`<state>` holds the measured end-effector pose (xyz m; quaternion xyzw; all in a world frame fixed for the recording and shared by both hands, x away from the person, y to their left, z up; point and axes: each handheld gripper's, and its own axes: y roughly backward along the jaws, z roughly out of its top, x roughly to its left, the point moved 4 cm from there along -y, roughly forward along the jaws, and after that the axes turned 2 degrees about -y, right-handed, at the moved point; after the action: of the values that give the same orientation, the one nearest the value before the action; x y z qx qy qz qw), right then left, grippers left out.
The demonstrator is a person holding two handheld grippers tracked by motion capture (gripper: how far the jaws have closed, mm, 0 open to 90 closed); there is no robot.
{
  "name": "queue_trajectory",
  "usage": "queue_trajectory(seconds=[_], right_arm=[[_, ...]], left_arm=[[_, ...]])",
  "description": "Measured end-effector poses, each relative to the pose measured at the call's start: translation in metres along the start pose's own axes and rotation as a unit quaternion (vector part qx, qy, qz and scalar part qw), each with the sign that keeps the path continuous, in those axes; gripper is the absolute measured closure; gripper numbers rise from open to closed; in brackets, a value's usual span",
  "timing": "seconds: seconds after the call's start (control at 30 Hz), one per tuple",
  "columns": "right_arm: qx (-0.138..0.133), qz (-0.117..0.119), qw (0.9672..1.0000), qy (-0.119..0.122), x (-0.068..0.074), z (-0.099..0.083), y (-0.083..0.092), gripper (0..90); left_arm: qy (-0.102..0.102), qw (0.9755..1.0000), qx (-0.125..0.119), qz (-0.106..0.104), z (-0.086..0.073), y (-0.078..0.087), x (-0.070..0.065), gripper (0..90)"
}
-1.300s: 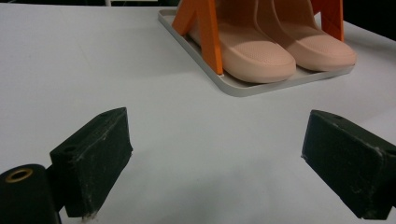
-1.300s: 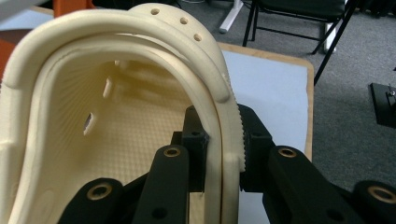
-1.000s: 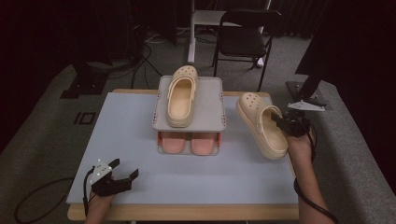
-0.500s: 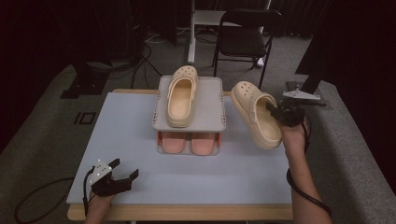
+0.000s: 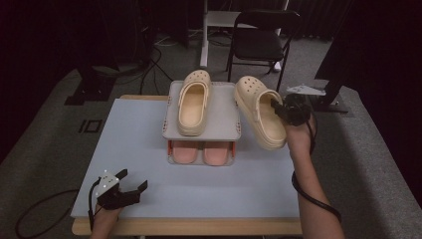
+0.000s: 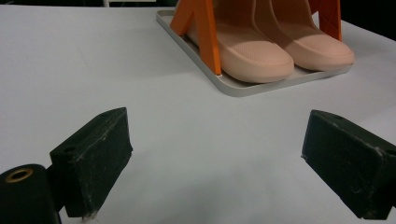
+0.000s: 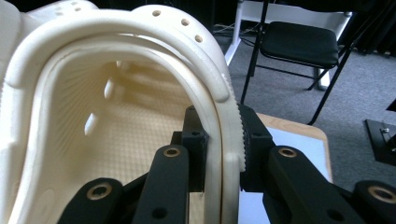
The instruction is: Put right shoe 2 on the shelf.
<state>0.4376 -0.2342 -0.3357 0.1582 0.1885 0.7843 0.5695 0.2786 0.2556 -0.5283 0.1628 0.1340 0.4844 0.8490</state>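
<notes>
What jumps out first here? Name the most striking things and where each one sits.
The cream clog stands out first, held in the air at the shelf's right edge, with the right claw shut on its side wall. Its mate lies on the left half of the grey top shelf, above a pair of pink slippers. The left claw rests open near the table's front left corner.
</notes>
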Motion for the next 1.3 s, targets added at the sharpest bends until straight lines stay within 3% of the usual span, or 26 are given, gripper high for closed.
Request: queue_trajectory(seconds=[1.0, 1.3], right_arm=[[0.001, 0.001, 0.9997, -0.023, 0.06, 0.027, -0.035, 75.9], [0.02, -0.021, 0.999, -0.033, 0.068, 0.028, -0.049, 75.8]], left_arm=[[0.0, 1.0, -0.002, -0.007, 0.0, 0.003, -0.002, 7.9], [-0.001, 1.0, -0.004, -0.008, 0.0, 0.004, -0.002, 7.9]])
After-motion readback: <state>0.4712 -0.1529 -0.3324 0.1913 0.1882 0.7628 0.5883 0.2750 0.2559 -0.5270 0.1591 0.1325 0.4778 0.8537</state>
